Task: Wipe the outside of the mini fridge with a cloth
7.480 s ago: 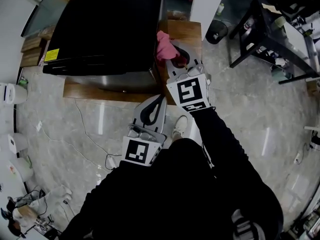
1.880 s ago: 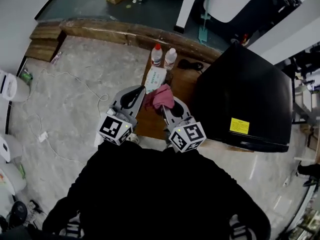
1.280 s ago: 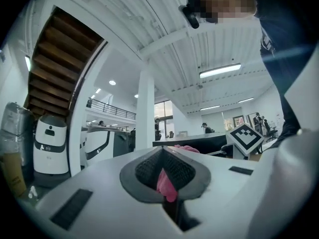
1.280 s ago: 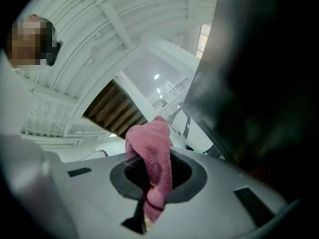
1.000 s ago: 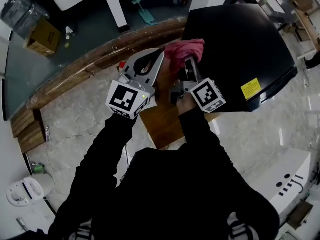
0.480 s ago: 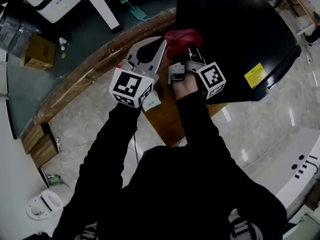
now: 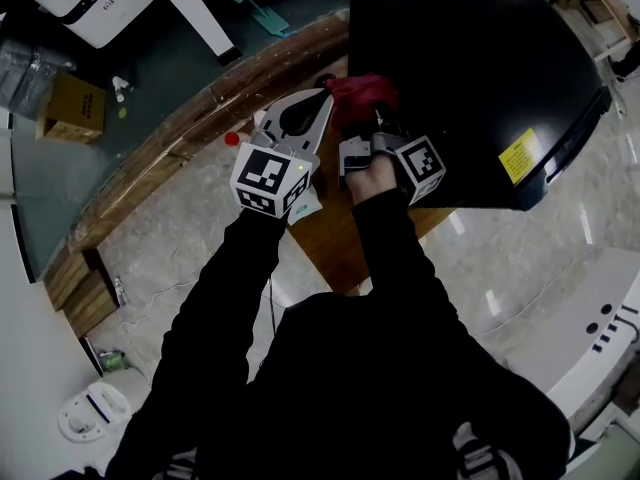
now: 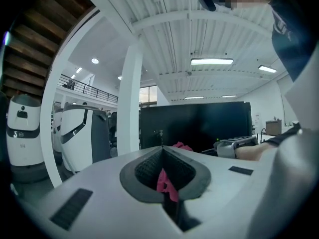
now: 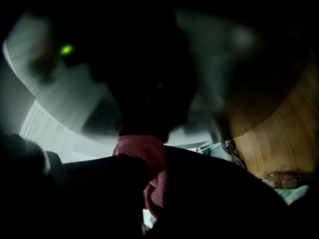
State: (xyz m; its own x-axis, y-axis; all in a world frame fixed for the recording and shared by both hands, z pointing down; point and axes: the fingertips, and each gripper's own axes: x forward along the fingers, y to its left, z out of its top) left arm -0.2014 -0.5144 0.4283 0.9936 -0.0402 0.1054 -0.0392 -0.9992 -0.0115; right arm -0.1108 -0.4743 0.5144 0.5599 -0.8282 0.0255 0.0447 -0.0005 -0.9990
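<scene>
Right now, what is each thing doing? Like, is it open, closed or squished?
mini fridge: upright, door looks shut.
cloth: bunched up against the mini fridge's side.
right gripper: shut on the cloth.
left gripper: shut, with a bit of the cloth between its jaws.
bottle: red cap on.

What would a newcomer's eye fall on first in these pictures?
The pink cloth, pinched in the right gripper, sits at the left edge of the big black mini fridge, upper middle of the head view. A strip of it also shows between the left gripper jaws.
</scene>
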